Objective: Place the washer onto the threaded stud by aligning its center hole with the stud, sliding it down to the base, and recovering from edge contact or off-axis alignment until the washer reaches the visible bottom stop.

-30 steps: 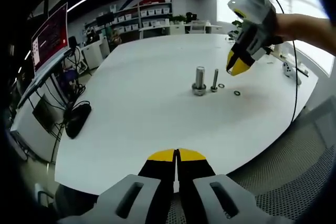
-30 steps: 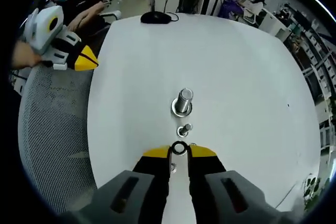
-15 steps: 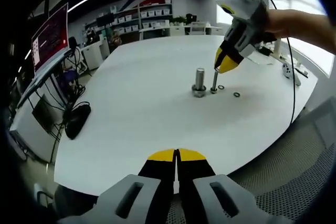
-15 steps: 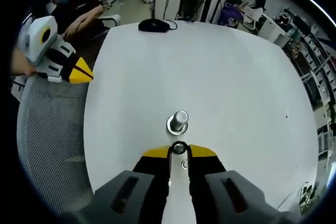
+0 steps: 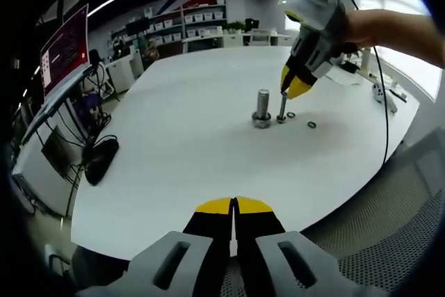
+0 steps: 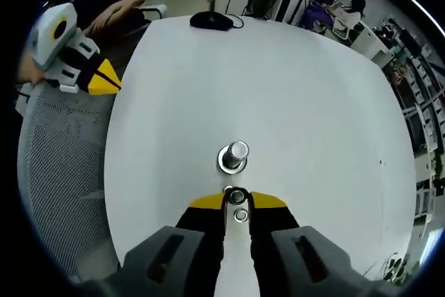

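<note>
Right tongs (image 6: 237, 201) pinched the washer (image 6: 237, 196), we saw, just above thin stud (image 5: 283, 107) | left tongs (image 5: 234, 205) closed, empty, at counter (image 5: 181, 137) edge | risk: off-axis hole catches stud tip, washer tilts or slips.

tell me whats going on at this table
A person is working with a handheld gripper in each hand. The right gripper holds a small washer at its tips, directly over the thin threaded stud beside a thicker bolt on the white table; it is not seated yet. Two more washers lie nearby. The left gripper hangs back at the table edge, jaws shut.
</note>
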